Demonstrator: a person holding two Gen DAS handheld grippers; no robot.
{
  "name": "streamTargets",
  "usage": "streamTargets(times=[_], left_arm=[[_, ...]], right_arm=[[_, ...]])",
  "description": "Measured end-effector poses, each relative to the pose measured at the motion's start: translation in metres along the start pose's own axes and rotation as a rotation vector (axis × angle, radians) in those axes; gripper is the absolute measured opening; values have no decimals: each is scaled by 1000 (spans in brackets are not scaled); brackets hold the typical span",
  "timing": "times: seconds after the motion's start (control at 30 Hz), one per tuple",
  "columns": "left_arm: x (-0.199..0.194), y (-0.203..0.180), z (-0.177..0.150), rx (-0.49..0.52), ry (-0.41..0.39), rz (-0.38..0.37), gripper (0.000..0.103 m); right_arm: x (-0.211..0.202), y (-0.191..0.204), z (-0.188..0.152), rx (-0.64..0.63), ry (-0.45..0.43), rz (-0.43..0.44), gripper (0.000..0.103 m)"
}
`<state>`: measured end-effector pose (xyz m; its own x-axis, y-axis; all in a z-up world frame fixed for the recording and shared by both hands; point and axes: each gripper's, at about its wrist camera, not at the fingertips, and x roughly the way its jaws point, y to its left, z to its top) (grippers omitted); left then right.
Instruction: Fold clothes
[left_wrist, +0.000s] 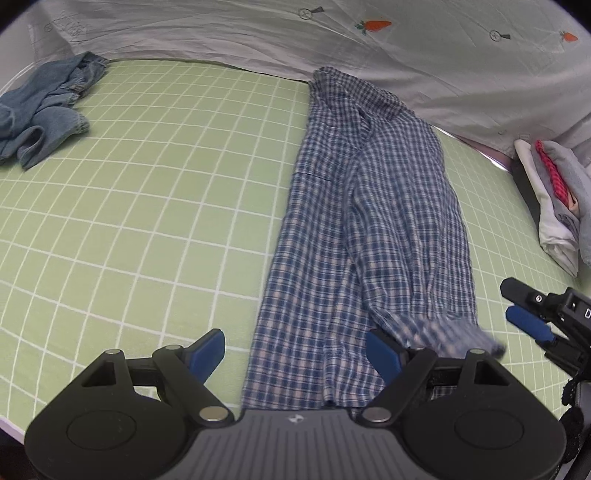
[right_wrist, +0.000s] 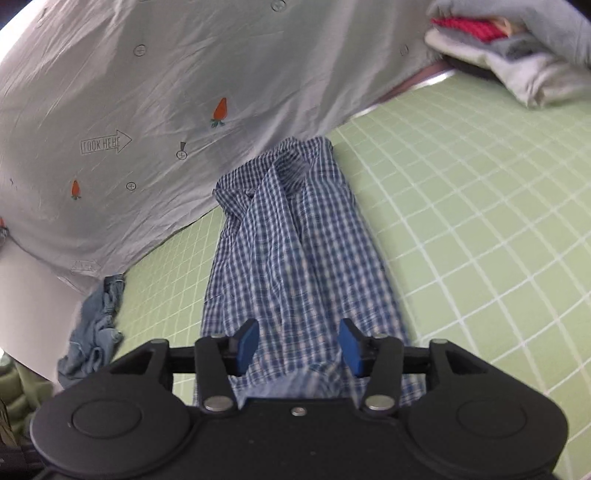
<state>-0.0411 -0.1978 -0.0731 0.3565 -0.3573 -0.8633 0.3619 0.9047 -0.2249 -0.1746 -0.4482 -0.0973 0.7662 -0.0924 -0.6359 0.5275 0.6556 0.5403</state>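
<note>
A big grey-white sheet with little orange carrots printed on it (left_wrist: 369, 55) hangs behind everything. In front of it is a green cover with white grid lines (left_wrist: 166, 184), spread flat over a surface. On the cover lies a long blue and white checked shirt (left_wrist: 362, 221), folded into a narrow strip that runs from the sheet down to the claws. At the far right edge sits a small stack of folded clothes in grey, white and red (left_wrist: 557, 199). A crumpled blue denim piece (left_wrist: 44, 110) lies well apart from the shirt, at the far left. The left claw (left_wrist: 295, 350) is wide open over the near end of the shirt, and a blurry bit of shirt cloth lies on its right finger. The right claw (right_wrist: 299, 343) is open too, with shirt cloth showing between its blue pads (right_wrist: 247, 339).
</note>
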Motion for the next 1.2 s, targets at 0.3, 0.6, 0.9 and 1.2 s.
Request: streamTargets(times=[0.3, 0.6, 0.9, 1.2], left_arm=[[-6, 15, -6, -38, -1, 22, 84], [2, 9, -16, -6, 37, 13, 84], [20, 12, -27, 35, 126, 53, 85], [30, 12, -47, 78, 186, 54, 85]], right_arm=[[33, -2, -35, -25, 207, -72, 42], [-8, 5, -41, -80, 149, -9, 5], [-10, -3, -53, -191, 144, -205, 58], [-3, -14, -68, -213, 214, -293, 80]])
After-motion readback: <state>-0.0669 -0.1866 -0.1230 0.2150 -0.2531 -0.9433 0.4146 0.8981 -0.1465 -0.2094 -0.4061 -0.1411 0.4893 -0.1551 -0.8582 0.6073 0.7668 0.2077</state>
